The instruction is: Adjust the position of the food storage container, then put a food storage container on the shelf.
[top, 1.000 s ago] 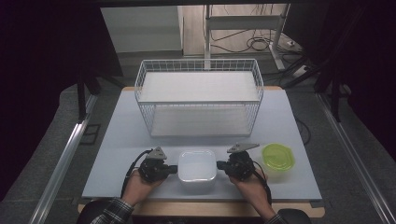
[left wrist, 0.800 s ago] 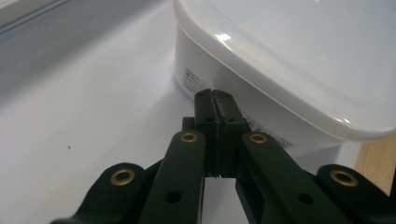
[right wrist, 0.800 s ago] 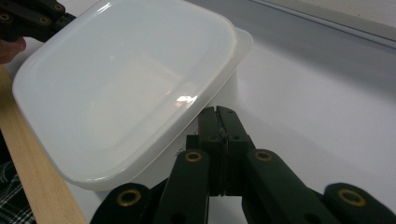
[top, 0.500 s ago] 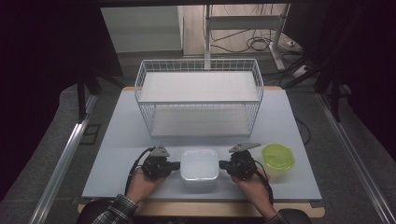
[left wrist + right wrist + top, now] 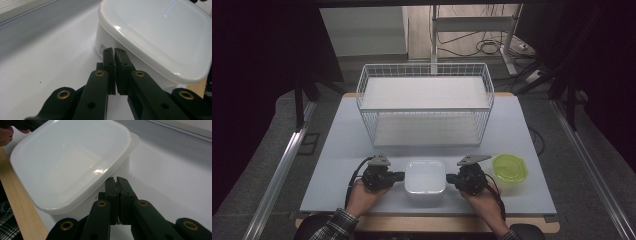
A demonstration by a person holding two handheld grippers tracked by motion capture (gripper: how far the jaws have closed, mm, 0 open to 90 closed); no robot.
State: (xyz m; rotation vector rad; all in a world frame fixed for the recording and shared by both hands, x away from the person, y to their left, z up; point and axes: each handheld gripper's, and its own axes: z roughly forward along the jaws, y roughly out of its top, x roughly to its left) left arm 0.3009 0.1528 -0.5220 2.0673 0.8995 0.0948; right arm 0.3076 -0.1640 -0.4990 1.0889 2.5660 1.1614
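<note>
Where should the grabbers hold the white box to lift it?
Probably under the lid's overhanging rim, one from each side. The white box is wide, low and smooth-walled, so one grabber likely can't span it. The left gripper and right gripper, both shut, already sit at its opposite walls.

You'll find one printed mark: a small label low on the side wall of the white lidded container [image 5: 152, 37], seen in the left gripper view. Its characters are too small to read. Nothing else carries text.
</note>
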